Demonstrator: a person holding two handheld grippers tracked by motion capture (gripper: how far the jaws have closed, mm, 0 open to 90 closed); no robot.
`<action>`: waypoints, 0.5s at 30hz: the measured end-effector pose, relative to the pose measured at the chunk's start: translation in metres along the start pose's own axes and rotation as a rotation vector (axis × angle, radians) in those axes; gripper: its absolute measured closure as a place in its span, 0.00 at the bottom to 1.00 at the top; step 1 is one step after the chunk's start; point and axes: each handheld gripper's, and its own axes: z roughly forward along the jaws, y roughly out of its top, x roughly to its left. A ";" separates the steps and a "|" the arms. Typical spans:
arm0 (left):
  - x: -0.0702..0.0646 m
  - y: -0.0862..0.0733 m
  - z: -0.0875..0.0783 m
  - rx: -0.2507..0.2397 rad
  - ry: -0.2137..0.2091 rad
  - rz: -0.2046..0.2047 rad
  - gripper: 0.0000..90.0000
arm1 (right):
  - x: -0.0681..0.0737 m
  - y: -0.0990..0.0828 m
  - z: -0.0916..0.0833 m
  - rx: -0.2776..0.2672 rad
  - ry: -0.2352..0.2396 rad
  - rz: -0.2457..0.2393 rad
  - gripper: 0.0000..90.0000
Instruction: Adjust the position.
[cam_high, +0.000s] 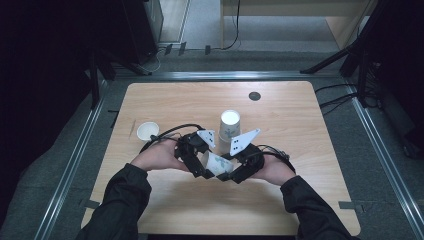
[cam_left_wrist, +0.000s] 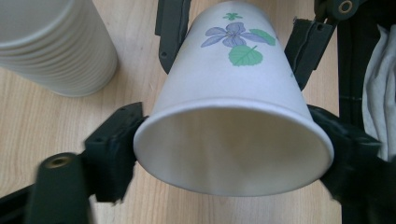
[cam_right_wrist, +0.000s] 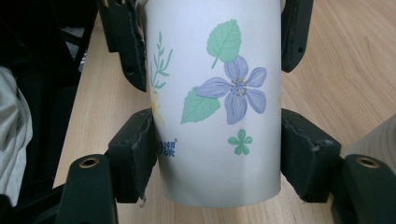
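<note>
1. A white paper cup (cam_high: 218, 163) lies on its side above the table (cam_high: 300, 125), held between the two grippers near the table's front middle. Its open mouth faces the left gripper (cam_high: 199, 161) and its base faces the right gripper (cam_high: 239, 169).
2. The left gripper view looks straight into the cup (cam_left_wrist: 233, 121): it is empty, with a bare white inside.
3. The left gripper's jaws sit on either side of the rim, touching it at both sides; how hard they press I cannot tell.
4. The right gripper's jaws flank the cup (cam_right_wrist: 215, 102) near its base, with the pads against the wall on both sides, so it has hold of the cup.
5. The print on the cup is a purple flower with green leaves, a small green clover and a green sprig. Blue writing sits low on the wall, with one Chinese character and a registered-trademark mark visible; the rest is hidden behind the jaw.
6. Just behind the grippers stands a stack of paper cups (cam_high: 229, 130), upright, with the top cup empty.
7. Further left, a single small cup (cam_high: 148, 131) stands upright on the table; its contents are too small to tell.
8. A dark round disc (cam_high: 254, 96) sits near the table's far edge.
</note>
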 end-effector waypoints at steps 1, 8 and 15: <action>0.000 0.000 0.000 0.000 0.000 0.000 0.15 | 0.000 0.000 0.000 0.000 0.000 0.000 0.37; 0.005 -0.013 -0.012 -0.103 0.016 -0.054 0.12 | -0.002 -0.001 -0.014 -0.038 -0.024 0.009 0.38; 0.004 -0.026 -0.019 -0.154 0.029 -0.082 0.12 | -0.004 -0.002 -0.024 -0.074 -0.025 0.029 0.38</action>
